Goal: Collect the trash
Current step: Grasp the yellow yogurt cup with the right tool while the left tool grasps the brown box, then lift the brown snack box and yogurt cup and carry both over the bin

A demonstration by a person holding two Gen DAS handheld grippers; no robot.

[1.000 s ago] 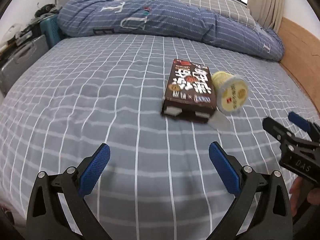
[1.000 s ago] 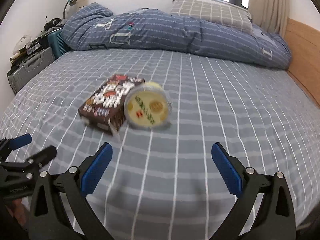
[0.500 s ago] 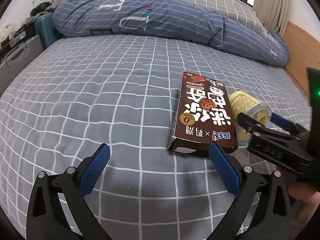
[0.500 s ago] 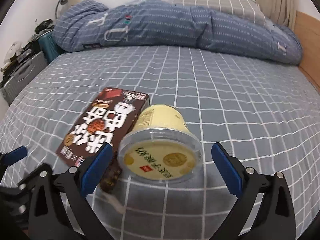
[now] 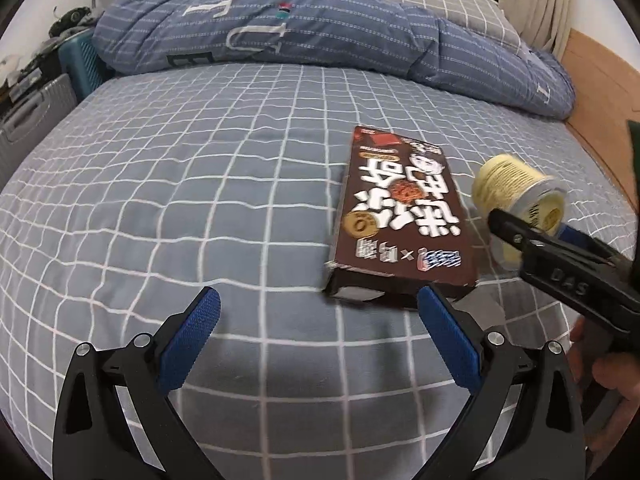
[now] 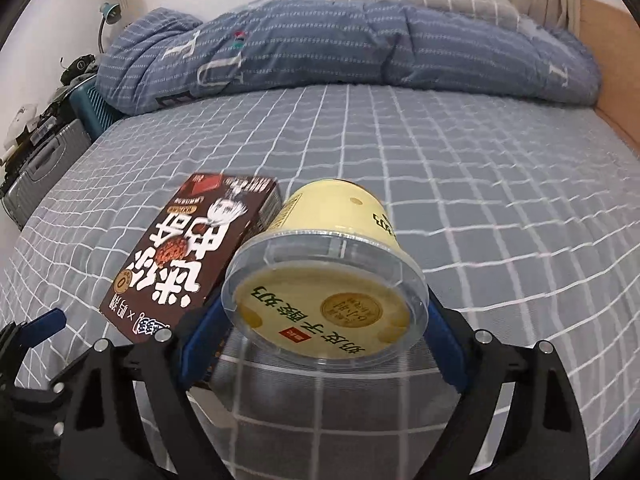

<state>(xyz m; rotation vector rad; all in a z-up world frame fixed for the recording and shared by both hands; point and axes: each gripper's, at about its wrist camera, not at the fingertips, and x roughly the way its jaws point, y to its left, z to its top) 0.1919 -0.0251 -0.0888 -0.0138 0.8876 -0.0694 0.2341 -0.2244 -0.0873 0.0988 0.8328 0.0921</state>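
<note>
Cup (image 6: 326,280), pale yellow with clear plastic lid, lies on its side on the grey checked bed (image 5: 200,184); long axis runs roughly away from the right wrist camera, lidded end facing it, base pointing toward the rolled duvet (image 6: 360,44). Right gripper (image 6: 320,334) has its blue pads on either side of the cup just behind the lid rim, jaws closed in around it; pads look to be touching the sides, left pad partly hidden by the lid. In the left wrist view the same cup (image 5: 516,196) sits between the right gripper's (image 5: 532,232) black fingers, somewhat blurred.

Brown snack box (image 5: 400,216) lies flat just beside the cup on its left, touching or nearly so; long axis runs the same way, near end has an open flap facing the left gripper (image 5: 320,340). Left gripper spread wide, nothing between its pads, right pad just short of the box's near corner.

Open sheet to the left of the box and to the right of the cup. Wooden side board (image 5: 600,92) along the right edge, suitcases (image 6: 44,168) off the left edge.
</note>
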